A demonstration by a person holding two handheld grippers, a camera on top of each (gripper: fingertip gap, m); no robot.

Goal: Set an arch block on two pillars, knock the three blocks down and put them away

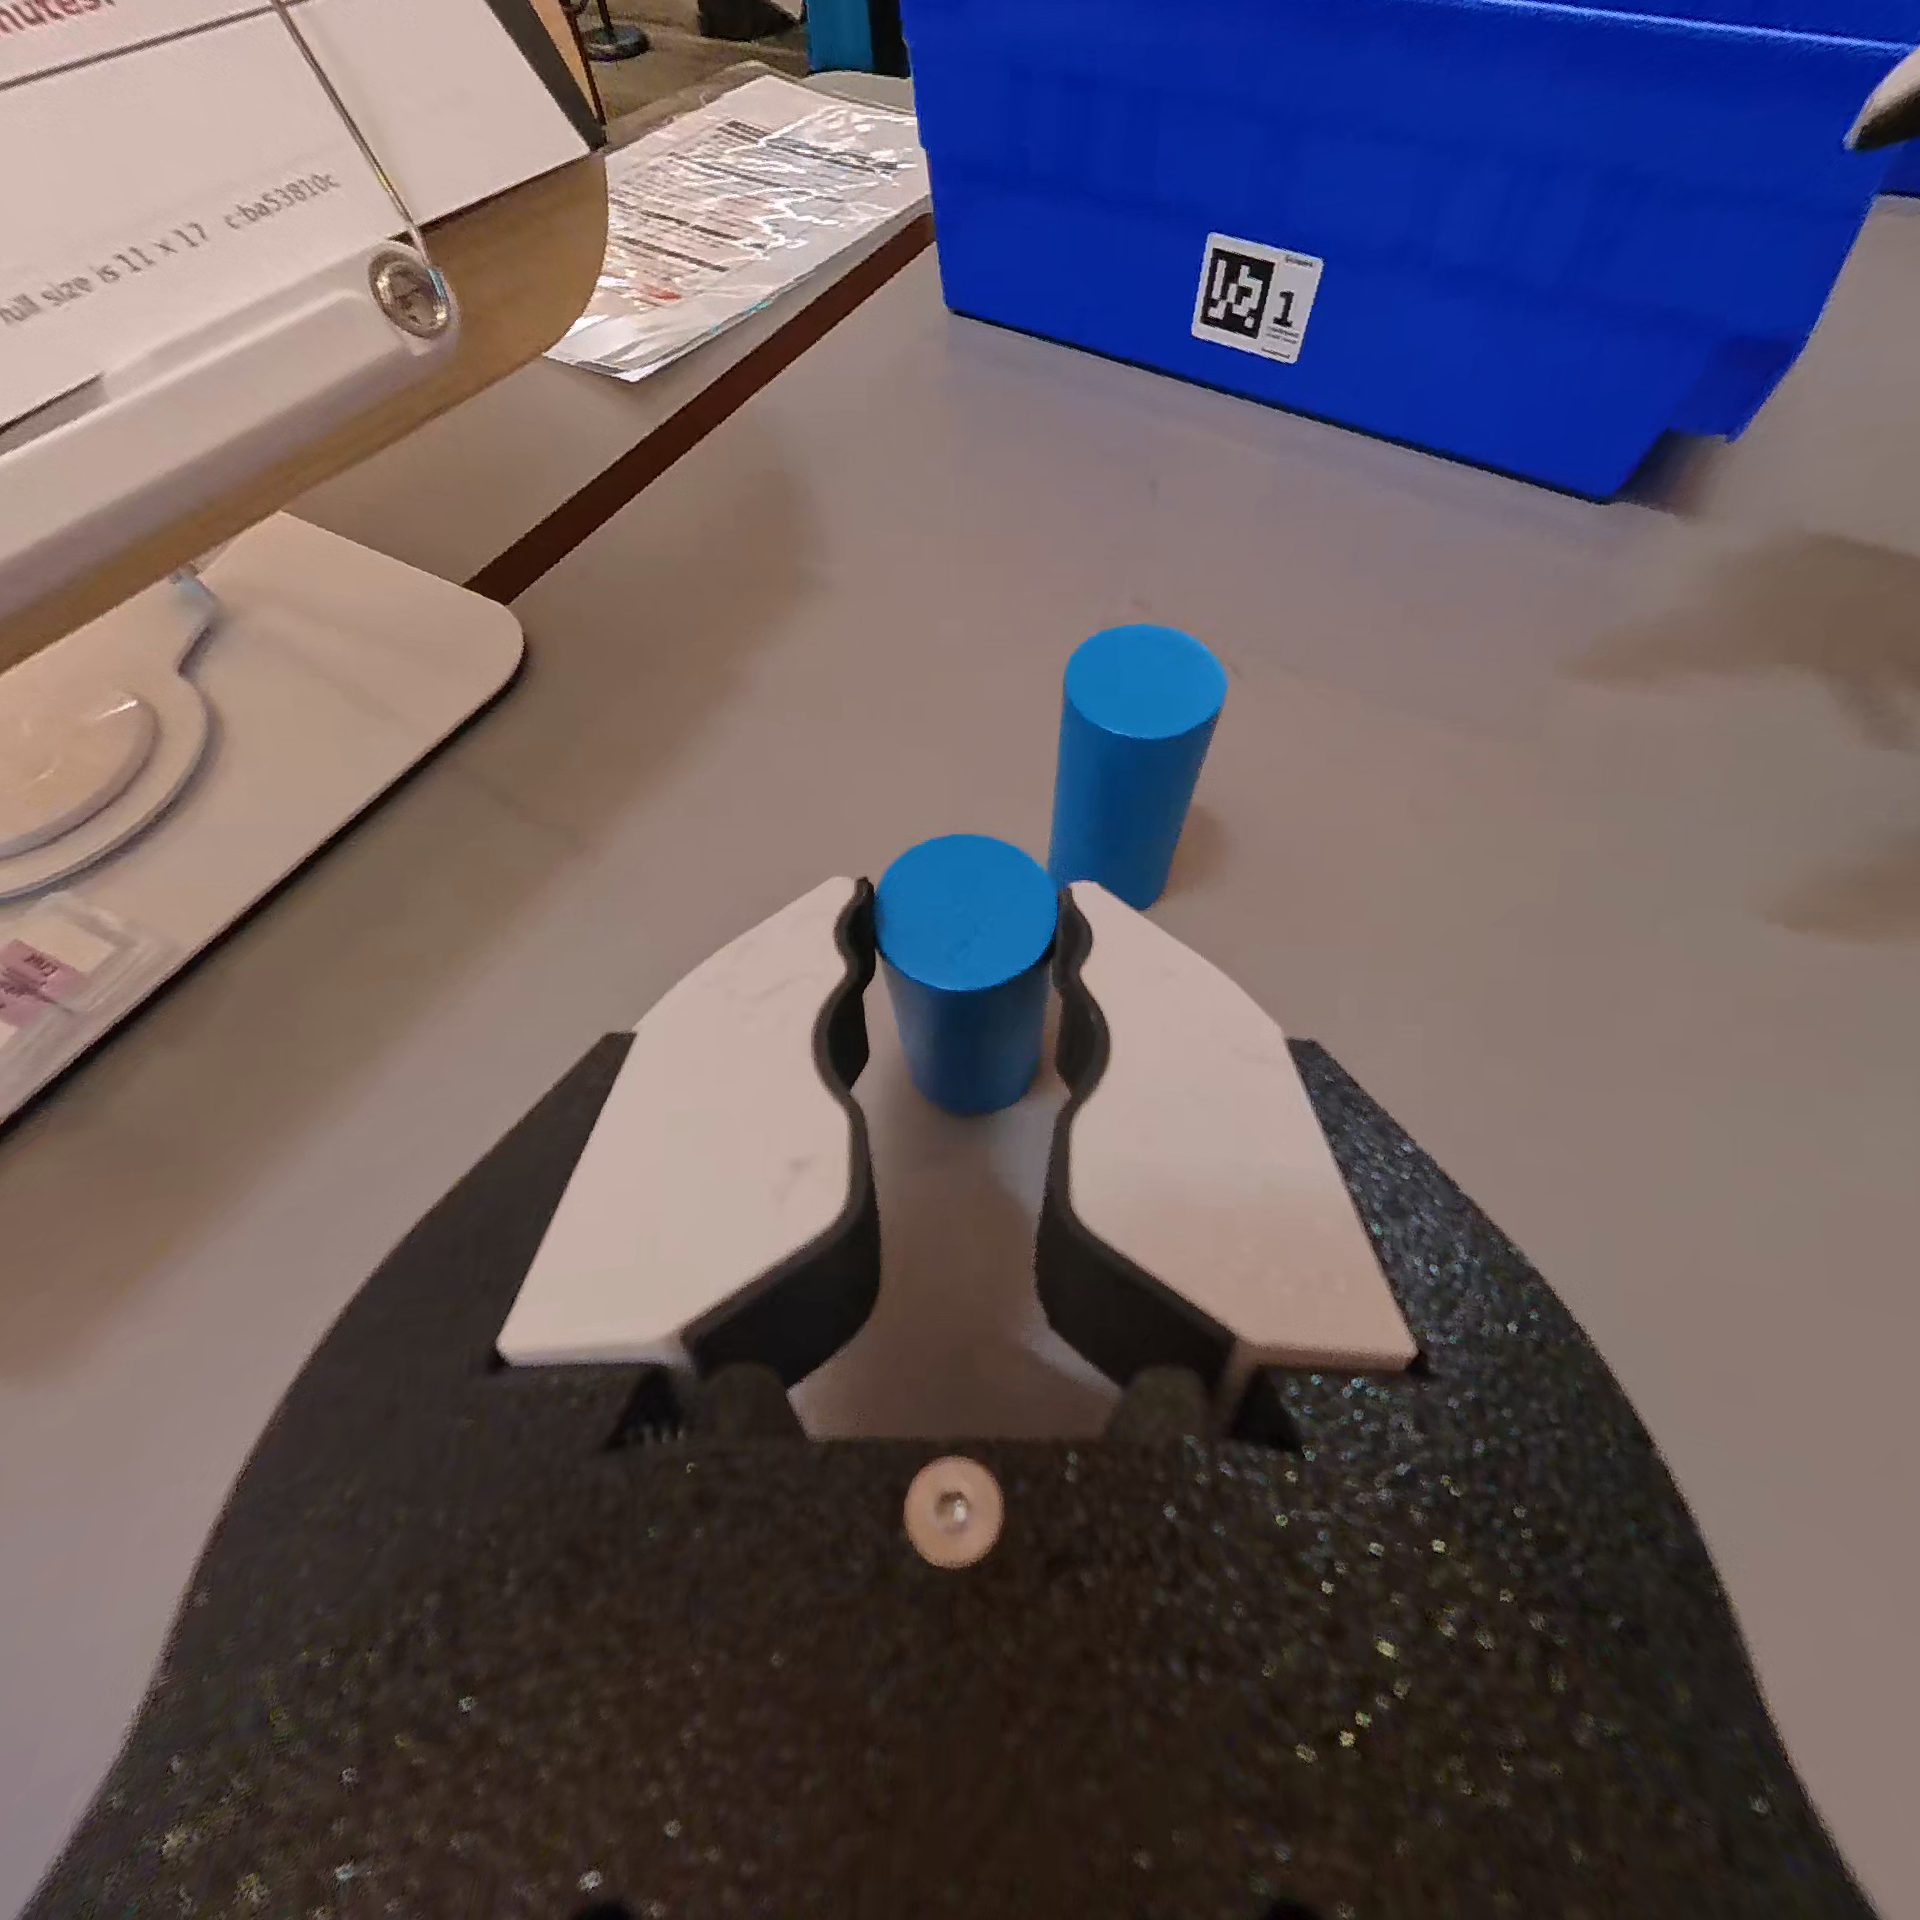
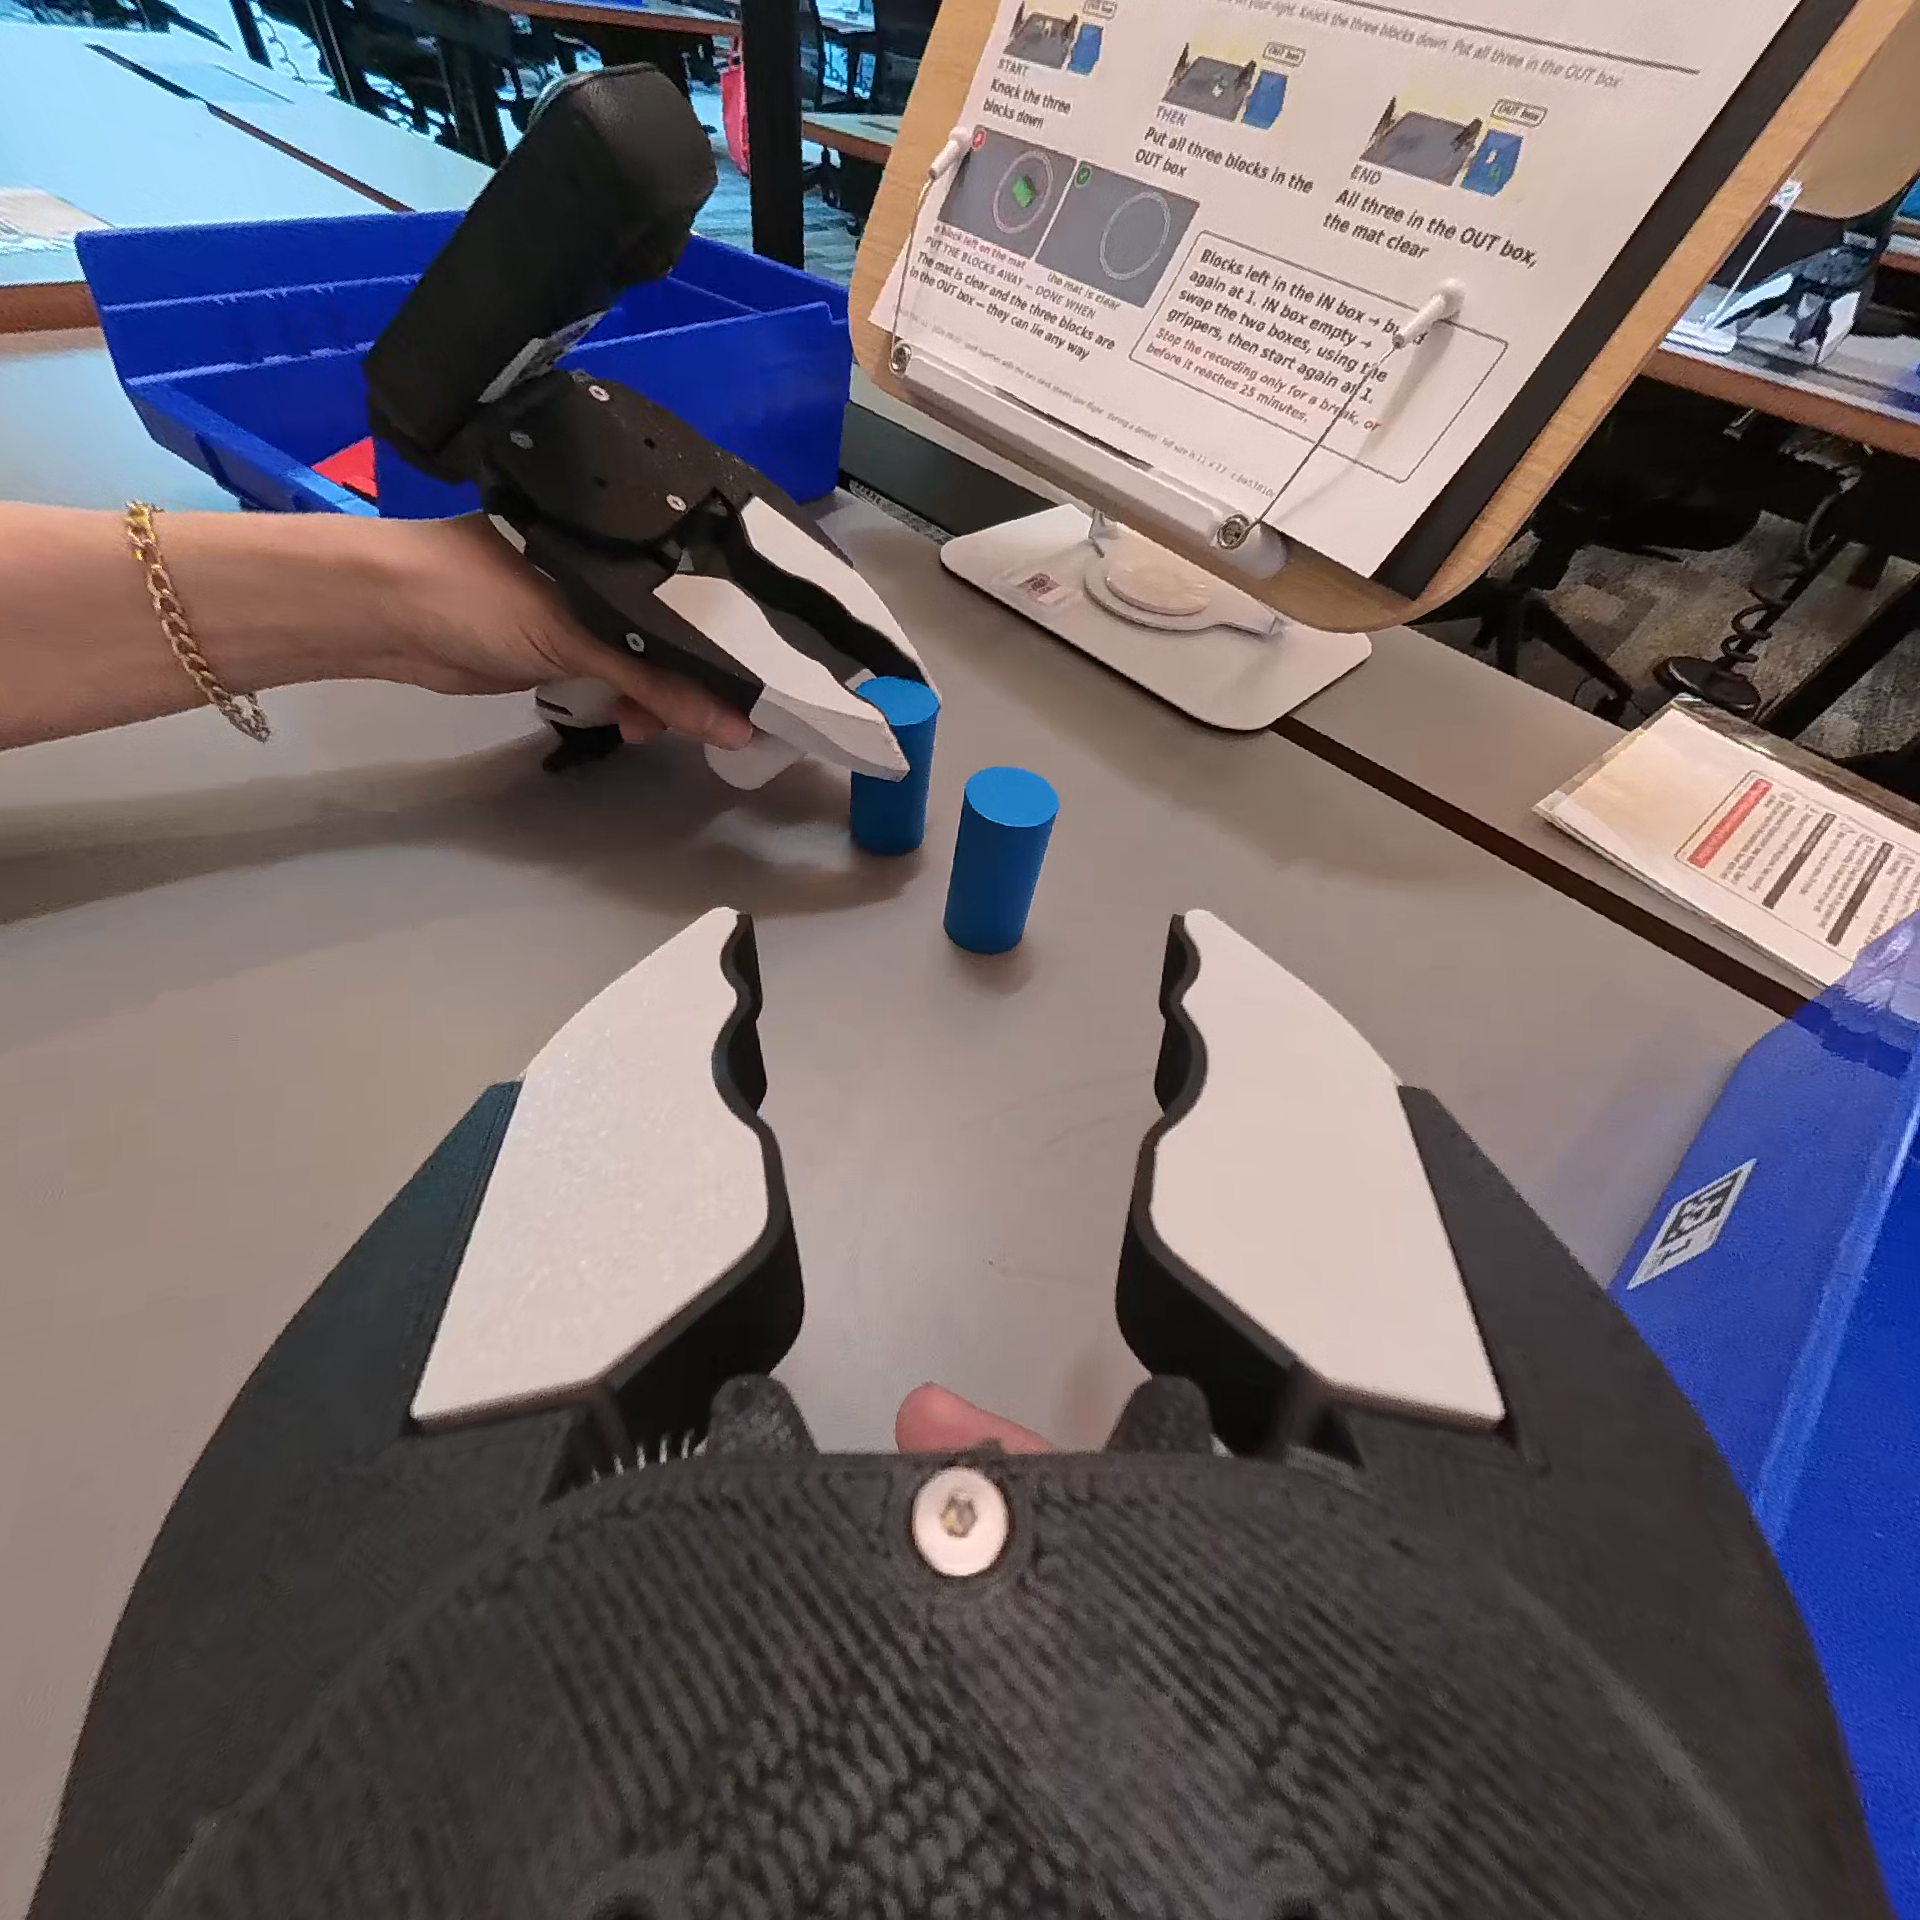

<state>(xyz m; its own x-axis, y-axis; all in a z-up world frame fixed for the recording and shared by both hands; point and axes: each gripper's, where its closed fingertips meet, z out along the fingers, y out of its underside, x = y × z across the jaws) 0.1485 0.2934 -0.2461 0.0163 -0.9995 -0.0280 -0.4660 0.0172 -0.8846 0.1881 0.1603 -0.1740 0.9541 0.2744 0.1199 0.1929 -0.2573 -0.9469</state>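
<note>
Two blue cylinders stand upright on the grey table [image 1: 1455, 935]. My left gripper [image 1: 964, 904] has its two fingers closed against the sides of the nearer cylinder [image 1: 966, 997], which still rests on the table. The right wrist view shows the same grip: the left gripper [image 2: 914, 727], held by a hand, clamps that cylinder [image 2: 890, 800]. The second cylinder [image 1: 1132, 769] stands free just beyond it. My right gripper [image 2: 961, 925] is open and empty, with the free cylinder [image 2: 997, 862] just ahead of its fingertips.
A blue bin [image 1: 1403, 156] with a black-and-white marker tag stands behind the cylinders, and is at the right edge in the right wrist view [image 2: 1808, 1195]. Another blue bin [image 2: 260, 343] holds a red piece. A stand with an instruction sheet [image 2: 1351, 260] and a laminated sheet [image 2: 1745, 831] sit nearby. The grippers' ends are close to 15 centimeters from one another.
</note>
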